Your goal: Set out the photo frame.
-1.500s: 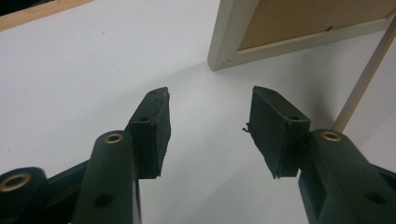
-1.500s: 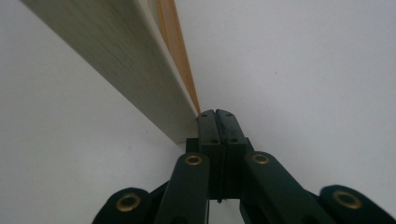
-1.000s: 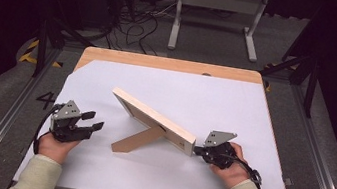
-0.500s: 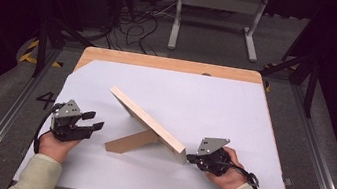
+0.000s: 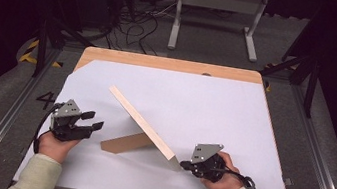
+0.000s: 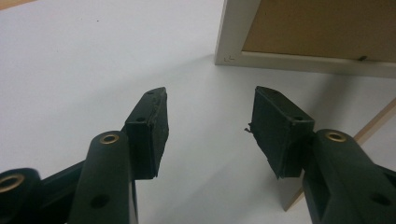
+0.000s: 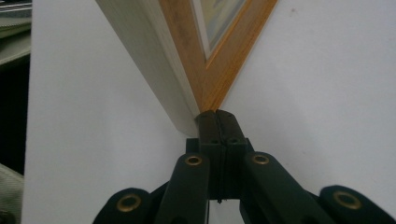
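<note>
My right tool (image 5: 185, 165), jaws shut, should keep nudging the wood-framed picture frame's (image 5: 142, 122) corner gently; left tool (image 5: 95, 120) waits half-open.

Left gripper (image 5: 90, 123) jaws apart, right gripper (image 5: 185, 165) jaws together

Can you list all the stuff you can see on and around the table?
picture frame: one, pale wood, standing tilted near the middle of the table
frame stand: one, light brown, propping the frame from behind on the white sheet
white sheet: one, white, covering most of the table
table: one, light wood, its far edge bare
metal stand: one, grey, on the floor beyond the table
cables: a tangle, dark, on the floor at the back
left gripper: one, black, open, left of the frame, not touching it
right gripper: one, black, jaws shut, tips against the frame's near corner
</note>
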The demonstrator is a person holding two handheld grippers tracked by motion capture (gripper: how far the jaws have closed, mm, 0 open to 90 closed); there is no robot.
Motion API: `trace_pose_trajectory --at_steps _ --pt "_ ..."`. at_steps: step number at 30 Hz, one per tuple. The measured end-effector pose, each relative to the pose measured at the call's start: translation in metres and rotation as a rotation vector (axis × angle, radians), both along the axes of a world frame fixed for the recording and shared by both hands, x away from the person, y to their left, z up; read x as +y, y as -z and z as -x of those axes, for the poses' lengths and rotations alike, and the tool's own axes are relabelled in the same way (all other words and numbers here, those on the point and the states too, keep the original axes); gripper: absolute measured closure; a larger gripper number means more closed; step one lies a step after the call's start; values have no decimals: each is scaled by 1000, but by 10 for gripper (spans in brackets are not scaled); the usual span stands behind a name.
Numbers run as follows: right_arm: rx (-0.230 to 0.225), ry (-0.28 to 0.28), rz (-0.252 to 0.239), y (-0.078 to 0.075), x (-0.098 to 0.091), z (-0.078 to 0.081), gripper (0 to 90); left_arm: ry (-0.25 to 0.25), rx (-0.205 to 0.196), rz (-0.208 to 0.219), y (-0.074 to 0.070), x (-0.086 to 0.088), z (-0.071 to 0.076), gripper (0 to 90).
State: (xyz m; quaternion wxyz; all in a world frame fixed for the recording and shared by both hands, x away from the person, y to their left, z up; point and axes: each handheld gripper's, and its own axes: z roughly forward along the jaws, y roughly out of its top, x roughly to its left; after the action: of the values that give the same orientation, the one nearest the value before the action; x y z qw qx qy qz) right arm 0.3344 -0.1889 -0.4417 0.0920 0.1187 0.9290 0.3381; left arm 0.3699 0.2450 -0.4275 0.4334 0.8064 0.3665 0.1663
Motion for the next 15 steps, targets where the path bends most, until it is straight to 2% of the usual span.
trace_pose_trajectory --at_steps 6,9,15 --pt "-2 -29 12 -1 1 2 900 0 1 4 0 0 0 458" --pt "-3 -25 -2 -7 -5 3 900 -6 6 8 0 2 -1 453" --pt "22 -76 -13 -9 -4 12 900 -6 6 6 1 2 -2 452"
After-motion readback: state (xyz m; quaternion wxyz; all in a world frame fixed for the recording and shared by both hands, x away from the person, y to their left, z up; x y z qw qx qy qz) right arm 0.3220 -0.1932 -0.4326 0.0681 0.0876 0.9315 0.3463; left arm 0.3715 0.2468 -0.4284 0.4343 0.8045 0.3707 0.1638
